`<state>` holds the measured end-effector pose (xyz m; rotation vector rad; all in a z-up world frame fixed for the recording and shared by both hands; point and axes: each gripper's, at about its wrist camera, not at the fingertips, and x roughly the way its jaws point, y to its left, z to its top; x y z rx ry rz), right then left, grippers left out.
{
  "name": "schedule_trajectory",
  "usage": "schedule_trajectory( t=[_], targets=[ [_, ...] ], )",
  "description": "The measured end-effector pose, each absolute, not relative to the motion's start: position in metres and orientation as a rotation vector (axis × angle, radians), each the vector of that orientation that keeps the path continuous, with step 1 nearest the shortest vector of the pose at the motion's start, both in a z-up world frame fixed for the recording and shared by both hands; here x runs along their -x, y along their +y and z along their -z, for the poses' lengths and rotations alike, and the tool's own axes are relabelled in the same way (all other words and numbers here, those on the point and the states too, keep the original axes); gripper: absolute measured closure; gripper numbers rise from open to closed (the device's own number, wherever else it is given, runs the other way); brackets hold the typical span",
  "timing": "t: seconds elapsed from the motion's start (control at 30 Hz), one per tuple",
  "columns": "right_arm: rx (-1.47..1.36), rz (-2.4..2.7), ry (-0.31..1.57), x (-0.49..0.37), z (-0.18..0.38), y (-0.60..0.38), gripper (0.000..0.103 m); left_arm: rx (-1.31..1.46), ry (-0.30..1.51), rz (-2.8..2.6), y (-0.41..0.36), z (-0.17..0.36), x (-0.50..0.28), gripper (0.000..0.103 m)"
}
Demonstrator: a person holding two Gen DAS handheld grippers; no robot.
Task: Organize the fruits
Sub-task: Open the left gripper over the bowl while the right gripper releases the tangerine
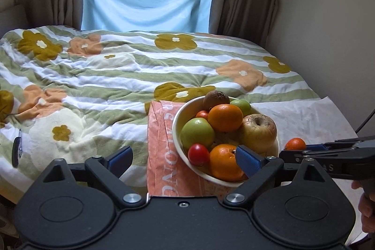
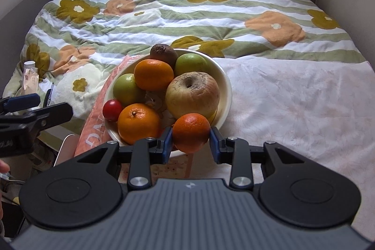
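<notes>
Your right gripper is clamped on a small orange, hiding the bowl's near rim; your left gripper stands apart, empty.

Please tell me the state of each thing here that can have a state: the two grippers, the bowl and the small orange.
Left gripper: open, empty.
Right gripper: shut on small orange.
Small orange: held, outside the bowl.
Bowl: upright, full of fruit.
</notes>
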<state>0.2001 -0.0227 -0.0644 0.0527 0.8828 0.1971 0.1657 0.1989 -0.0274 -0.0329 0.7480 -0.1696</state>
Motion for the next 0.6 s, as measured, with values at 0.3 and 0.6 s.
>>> schedule_trajectory(
  t=[0.3,0.6],
  targets=[
    [-0.008,-0.271,0.906,-0.216,0.077,-0.006,0.055,0.051,0.750,0.121,0.202,0.027,-0.141,0.006],
    [0.003,-0.316,0.903,-0.220,0.089,0.005,0.054,0.049,0.750,0.102,0.204,0.032,-0.135,0.006]
  ],
)
